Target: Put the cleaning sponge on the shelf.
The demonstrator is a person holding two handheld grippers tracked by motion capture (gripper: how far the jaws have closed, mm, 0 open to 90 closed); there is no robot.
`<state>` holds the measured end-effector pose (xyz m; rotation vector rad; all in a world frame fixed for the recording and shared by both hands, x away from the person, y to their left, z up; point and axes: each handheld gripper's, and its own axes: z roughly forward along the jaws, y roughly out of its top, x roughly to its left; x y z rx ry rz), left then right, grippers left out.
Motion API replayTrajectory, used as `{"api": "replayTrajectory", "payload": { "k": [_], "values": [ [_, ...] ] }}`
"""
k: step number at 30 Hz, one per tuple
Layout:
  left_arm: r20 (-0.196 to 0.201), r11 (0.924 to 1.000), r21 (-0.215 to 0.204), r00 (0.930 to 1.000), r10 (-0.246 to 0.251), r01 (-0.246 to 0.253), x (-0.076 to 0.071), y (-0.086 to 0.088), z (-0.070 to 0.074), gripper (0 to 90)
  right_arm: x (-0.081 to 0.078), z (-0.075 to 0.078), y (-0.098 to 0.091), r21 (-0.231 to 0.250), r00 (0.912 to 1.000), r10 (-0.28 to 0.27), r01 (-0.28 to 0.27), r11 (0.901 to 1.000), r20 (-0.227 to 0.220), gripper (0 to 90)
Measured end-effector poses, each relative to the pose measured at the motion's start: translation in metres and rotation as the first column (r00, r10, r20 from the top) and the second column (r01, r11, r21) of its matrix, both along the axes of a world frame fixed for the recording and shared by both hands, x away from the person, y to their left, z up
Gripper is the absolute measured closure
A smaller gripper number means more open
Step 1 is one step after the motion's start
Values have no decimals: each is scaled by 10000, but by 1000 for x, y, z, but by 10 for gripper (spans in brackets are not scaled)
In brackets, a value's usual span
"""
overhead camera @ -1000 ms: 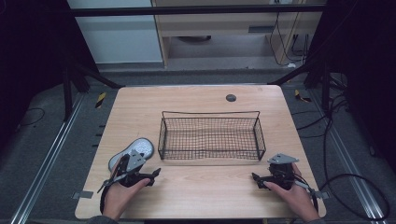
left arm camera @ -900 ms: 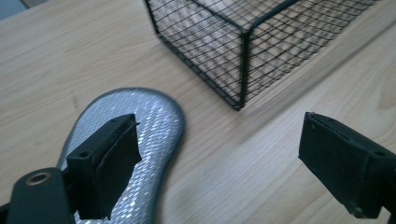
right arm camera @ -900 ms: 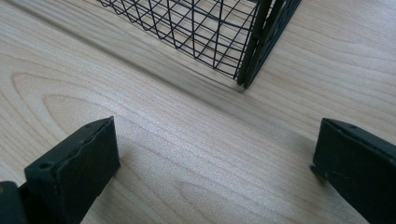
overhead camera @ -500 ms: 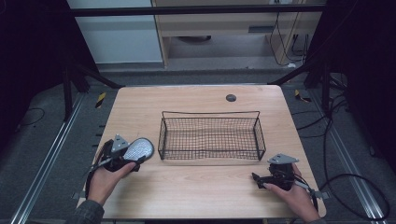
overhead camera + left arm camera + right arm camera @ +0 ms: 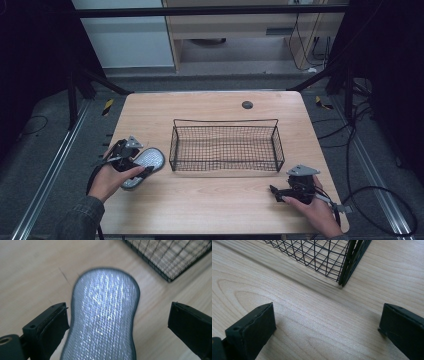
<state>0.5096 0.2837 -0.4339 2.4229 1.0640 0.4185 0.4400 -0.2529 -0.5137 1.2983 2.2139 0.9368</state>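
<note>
High view: grey insole [image 5: 145,164] flat on the wooden worktop [image 5: 220,205], just left of the black wire basket [image 5: 225,145], under the left gripper [image 5: 131,162]. Right gripper [image 5: 280,192] rests near the basket's right corner.

Left gripper view: fingers [image 5: 47,325] have just been opening and stand apart, the mesh-textured, rounded insole between them, untouched.

Right gripper view: fingers [image 5: 254,327] apart over bare wood.

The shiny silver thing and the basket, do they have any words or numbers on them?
No words or numbers to read.
Silver mesh-covered, peanut-shaped scrubbing pad: bare glittery weave.
Black wire mesh basket: no tag or label.
Light wooden table: plain grain.
Yellow-and-black striped marks beside the table: stripes, no letters.
</note>
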Motion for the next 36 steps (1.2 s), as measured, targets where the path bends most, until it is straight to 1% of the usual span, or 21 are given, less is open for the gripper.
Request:
{"api": "replayTrajectory", "payload": {
  "k": [1,2,3,5,9,10,12,15,16,18,22,24,26,30,34,35,36],
  "values": [
    [-94,9993,369,9999,47,-44,2,1,-2,36,0,0,0,2,10000,-3,3,10000,-2,6],
    [-94,9993,369,9999,47,-44,2,1,-2,36,0,0,0,2,10000,-3,3,10000,-2,6],
    [-127,9987,512,9999,91,-84,3,2,-1,36,0,0,0,2,10000,-5,5,10000,0,7],
    [-99,9991,433,9999,19,-14,4,4,1,36,0,0,0,0,10000,-7,7,10000,15,6],
    [-139,9979,643,9999,-1,10,9,3,3,35,0,0,0,0,10000,-16,16,10000,16,6],
    [-139,9979,643,9999,-1,10,9,3,3,36,0,0,0,0,10000,-16,16,10000,16,6],
    [-250,9965,832,9997,77,-56,11,1,1,43,0,0,0,-1,10000,-19,19,10000,13,6],
    [-491,9944,1055,9988,38,14,15,-1,-2,51,0,0,0,2,10000,-23,23,10000,11,6],
    [-566,9943,1067,9984,62,-1,18,-1,-3,51,0,0,0,9,10000,-24,24,10000,8,6],
    [-544,9944,1058,9984,122,-64,19,-1,-3,48,0,0,0,4,10000,-22,22,10000,7,6],
    [-803,9924,1231,9967,153,-53,24,0,-5,48,0,0,0,4,10000,-12,12,10000,7,5],
    [-799,9925,1215,9966,188,-90,28,0,-7,51,0,0,0,7,10000,-3,3,10000,9,5],
    [-803,9929,1181,9965,214,-118,29,0,-7,46,0,0,0,12,10000,-17,17,10000,0,5],
    [-780,9936,1126,9968,187,-99,31,0,-4,41,-1,0,0,20,10000,-62,62,10000,-33,5],
    [-879,9922,1243,9961,100,10,33,0,-1,41,-1,0,0,22,10000,-60,60,10000,-21,5],
    [-986,9923,1234,9951,41,81,34,1,1,40,-1,0,0,37,10000,-52,52,10000,-33,4],
    [-986,9923,1234,9951,41,81,34,1,1,41,-1,0,0,39,10000,-49,49,10000,-33,4]
  ]
}}
